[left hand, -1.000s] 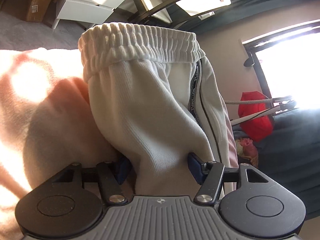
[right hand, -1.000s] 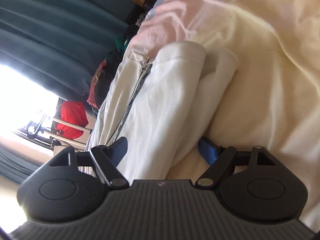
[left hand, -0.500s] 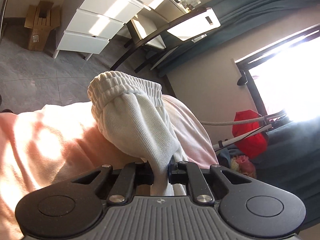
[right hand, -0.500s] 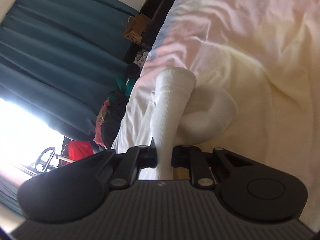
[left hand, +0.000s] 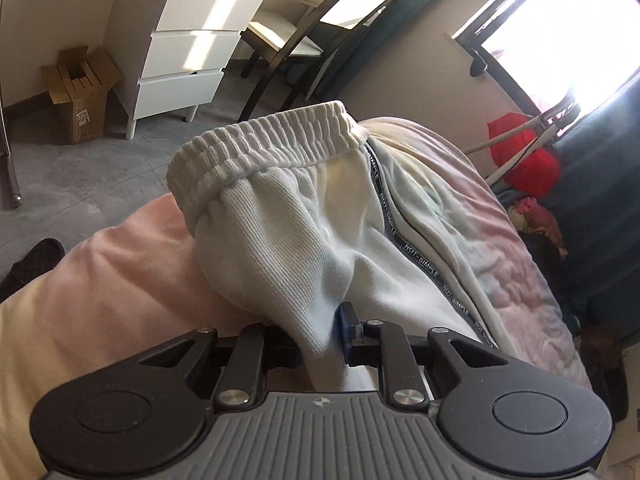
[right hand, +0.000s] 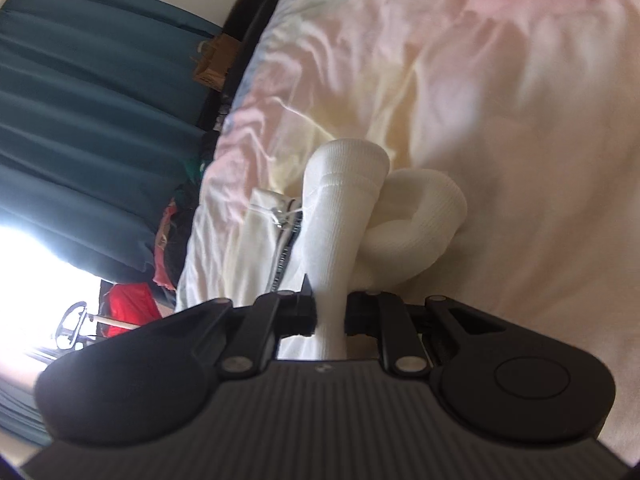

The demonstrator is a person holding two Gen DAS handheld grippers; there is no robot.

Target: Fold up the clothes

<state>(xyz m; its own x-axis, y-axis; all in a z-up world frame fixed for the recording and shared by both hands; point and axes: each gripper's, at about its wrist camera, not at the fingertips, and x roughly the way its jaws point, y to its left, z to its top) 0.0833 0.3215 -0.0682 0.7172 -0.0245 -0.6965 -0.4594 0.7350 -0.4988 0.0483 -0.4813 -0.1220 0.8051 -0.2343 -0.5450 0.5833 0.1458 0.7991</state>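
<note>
The left claw (left hand: pixel 320 344), its jaws having just eased apart a little, pinches the white ribbed-knit trousers (left hand: pixel 304 216) below their elastic waistband (left hand: pixel 264 140). The right claw (right hand: pixel 330 316) clamps a cuffed leg (right hand: pixel 340 208), so the garment hangs lifted over the pastel quilted bed (right hand: pixel 500 80) for folding.

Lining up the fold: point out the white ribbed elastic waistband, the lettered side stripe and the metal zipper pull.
White ribbed elastic waistband (left hand: pixel 264 140), left wrist view, middle of the gathered band.
Lettered side stripe (left hand: pixel 390 216), left wrist view, upper stretch of the tape.
Metal zipper pull (right hand: pixel 282 214), right wrist view, the shiny tab.
</note>
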